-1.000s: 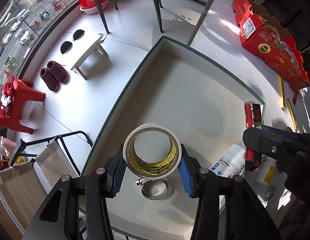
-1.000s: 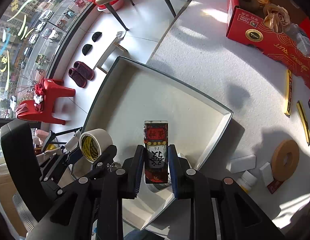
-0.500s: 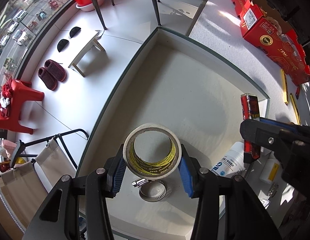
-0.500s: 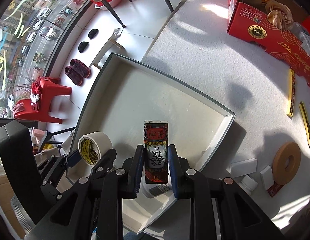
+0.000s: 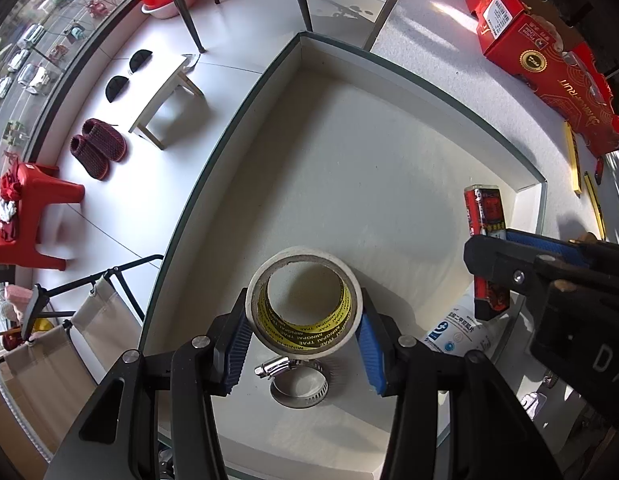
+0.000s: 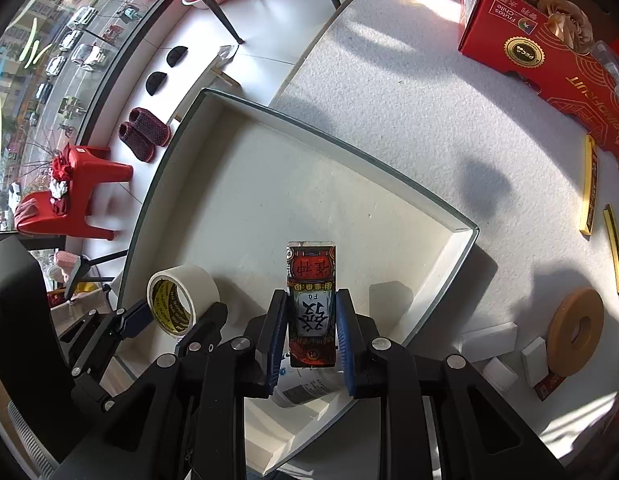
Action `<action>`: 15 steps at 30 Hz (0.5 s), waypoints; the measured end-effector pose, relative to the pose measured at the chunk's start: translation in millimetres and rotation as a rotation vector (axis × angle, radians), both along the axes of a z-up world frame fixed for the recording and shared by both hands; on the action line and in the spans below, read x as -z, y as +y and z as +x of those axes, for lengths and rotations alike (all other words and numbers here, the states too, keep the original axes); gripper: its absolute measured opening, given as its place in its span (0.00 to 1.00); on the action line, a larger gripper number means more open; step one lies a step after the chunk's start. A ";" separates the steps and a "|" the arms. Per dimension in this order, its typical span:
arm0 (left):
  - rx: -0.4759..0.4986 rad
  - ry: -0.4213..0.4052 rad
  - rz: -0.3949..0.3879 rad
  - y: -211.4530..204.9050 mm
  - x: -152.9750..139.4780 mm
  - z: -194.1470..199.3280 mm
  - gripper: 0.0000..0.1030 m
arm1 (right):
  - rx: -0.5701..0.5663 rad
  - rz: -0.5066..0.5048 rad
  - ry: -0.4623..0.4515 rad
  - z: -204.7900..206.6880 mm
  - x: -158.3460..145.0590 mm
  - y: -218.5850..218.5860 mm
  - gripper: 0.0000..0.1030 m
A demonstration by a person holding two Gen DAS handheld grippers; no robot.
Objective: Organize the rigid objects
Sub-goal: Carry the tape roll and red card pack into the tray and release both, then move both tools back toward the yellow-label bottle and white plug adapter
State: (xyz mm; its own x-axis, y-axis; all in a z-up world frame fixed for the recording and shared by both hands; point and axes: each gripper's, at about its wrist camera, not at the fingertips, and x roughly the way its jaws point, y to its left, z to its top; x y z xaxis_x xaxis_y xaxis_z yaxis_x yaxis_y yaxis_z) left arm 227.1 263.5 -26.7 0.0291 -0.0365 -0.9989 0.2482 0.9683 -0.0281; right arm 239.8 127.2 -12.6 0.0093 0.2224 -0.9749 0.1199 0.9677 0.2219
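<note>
My left gripper is shut on a white tape roll with yellow printed lining, held over the white tray; the same tape roll shows at the left of the right wrist view. A metal hose clamp lies on the tray floor just under the roll. My right gripper is shut on a red and black card box, held upright over the tray's near right part. A white bottle lies in the tray beneath that box.
A red carton sits at the table's far right. Yellow strips, a tan ring and white blocks lie on the table right of the tray. The tray's left side hangs over the table edge, above the floor.
The right gripper has sunk a little toward the tray with the card box. The left gripper and its tape roll have barely moved.
</note>
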 end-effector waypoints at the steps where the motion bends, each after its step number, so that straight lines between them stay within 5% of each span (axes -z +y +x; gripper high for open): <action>1: -0.002 0.002 -0.003 0.5 0.8 0.0 0.51 | -0.003 -0.003 0.000 -0.2 0.6 0.0 0.24; 4: 0.011 -0.004 0.024 0.7 1.8 -1.7 0.61 | -0.016 -0.008 -0.003 -0.5 0.3 0.0 0.24; 6: 0.016 -0.019 0.032 1.0 0.0 -3.7 0.80 | -0.024 -0.011 -0.004 -1.2 -1.0 -0.6 0.29; 8: 0.020 -0.022 0.029 1.3 -1.2 -5.0 0.81 | -0.023 -0.028 -0.020 -2.6 -5.4 -1.8 0.80; 9: 0.011 -0.019 0.019 3.0 -1.3 -4.4 0.86 | -0.023 -0.048 -0.043 -4.0 -9.7 -2.8 0.85; 11: -0.008 -0.008 0.009 6.2 -1.1 -3.1 1.00 | -0.032 -0.056 -0.062 -6.9 -13.8 -3.4 0.85; 15: -0.019 0.001 0.010 9.9 2.3 -4.0 1.00 | -0.016 -0.062 -0.059 -13.1 -19.5 -10.3 0.85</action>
